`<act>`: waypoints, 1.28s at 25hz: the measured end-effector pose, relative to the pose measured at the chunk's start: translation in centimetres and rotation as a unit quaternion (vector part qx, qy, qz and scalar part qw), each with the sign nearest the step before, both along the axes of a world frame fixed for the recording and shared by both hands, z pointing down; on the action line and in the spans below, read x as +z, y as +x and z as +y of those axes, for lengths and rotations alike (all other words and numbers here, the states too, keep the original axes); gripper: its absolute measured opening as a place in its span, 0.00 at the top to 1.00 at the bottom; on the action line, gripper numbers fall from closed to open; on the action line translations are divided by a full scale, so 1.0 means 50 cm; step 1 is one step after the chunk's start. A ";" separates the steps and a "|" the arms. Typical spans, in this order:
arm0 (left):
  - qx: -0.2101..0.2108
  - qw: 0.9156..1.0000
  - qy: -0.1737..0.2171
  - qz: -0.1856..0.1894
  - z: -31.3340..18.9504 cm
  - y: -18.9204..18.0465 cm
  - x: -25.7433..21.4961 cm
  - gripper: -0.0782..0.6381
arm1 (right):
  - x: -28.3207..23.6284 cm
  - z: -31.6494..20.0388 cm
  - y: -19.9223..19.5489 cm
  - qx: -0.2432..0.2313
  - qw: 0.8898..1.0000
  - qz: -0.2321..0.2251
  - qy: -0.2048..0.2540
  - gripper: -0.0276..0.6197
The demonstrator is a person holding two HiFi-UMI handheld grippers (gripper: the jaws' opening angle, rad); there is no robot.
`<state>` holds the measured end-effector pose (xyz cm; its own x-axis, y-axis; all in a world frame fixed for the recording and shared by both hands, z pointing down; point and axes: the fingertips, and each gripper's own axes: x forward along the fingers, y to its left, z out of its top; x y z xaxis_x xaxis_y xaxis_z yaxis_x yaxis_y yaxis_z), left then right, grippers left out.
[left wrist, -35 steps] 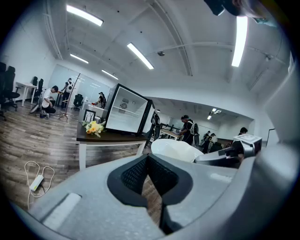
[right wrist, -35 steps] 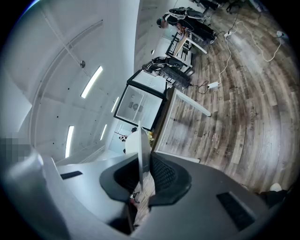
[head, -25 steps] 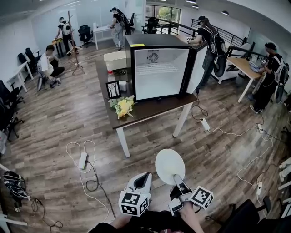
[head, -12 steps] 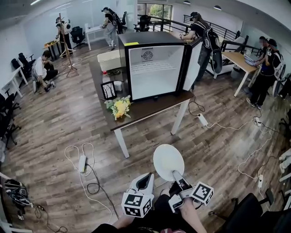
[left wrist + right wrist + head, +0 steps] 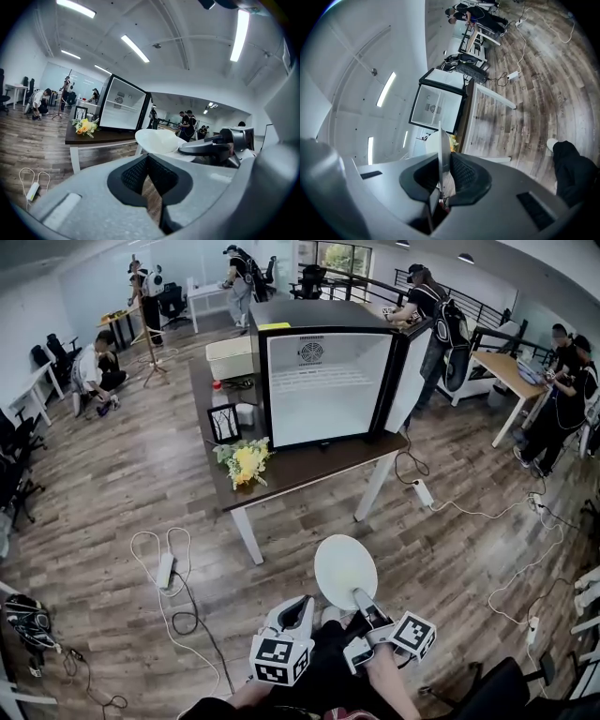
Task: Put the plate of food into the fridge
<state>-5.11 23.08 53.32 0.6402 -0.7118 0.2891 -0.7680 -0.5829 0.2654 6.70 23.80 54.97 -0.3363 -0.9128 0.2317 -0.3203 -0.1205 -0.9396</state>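
Right gripper is clamping the white plate by its near rim, holding it flat above the floor, well short of the open mini fridge. It's looking stiff, glossy, probably slippery and breakable (a one-sided rim pinch is levering). Plain, round, no food showing. Left gripper is sitting closed, empty.

No legible text, fridge emblem unreadable

We count one fridge with one open door, one white plate, one dark-topped table, one bunch of flowers, one picture frame and two grippers, namely the left gripper and the right gripper.
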 end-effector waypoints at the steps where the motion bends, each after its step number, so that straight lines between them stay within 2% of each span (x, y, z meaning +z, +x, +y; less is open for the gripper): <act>1: -0.009 1.000 -0.004 0.002 -0.021 0.005 0.002 0.88 | -0.002 -0.021 0.004 -0.005 1.000 -0.005 -0.001 0.88; 3: -0.022 1.000 -0.010 0.003 -0.055 0.020 0.003 0.88 | -0.006 -0.058 0.012 -0.017 1.000 -0.009 -0.001 0.88; 6: -0.024 1.000 0.003 -0.003 -0.106 0.056 -0.013 0.88 | -0.010 -0.114 0.040 -0.029 1.000 0.005 0.000 0.88; 14: -0.054 0.998 0.003 -0.012 -0.245 0.122 -0.016 0.88 | -0.015 -0.263 0.098 -0.057 0.998 -0.010 -0.002 0.88; 24: -0.076 0.997 -0.005 -0.015 -0.376 0.209 -0.010 0.88 | -0.010 -0.409 0.168 -0.093 0.996 -0.001 -0.010 0.88; 28: -0.068 0.998 0.004 -0.012 -0.421 0.248 -0.014 0.88 | -0.017 -0.462 0.185 -0.105 0.994 -0.020 -0.002 0.88; 32: -0.089 0.996 -0.006 -0.011 -0.455 0.261 -0.006 0.88 | -0.018 -0.498 0.198 -0.118 0.993 -0.021 0.000 0.88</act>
<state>7.96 0.33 53.05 0.4978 -0.8097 0.3107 -0.8645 -0.4345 0.2527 16.59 -1.08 54.06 -0.5501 -0.8074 0.2133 -0.2998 -0.0474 -0.9528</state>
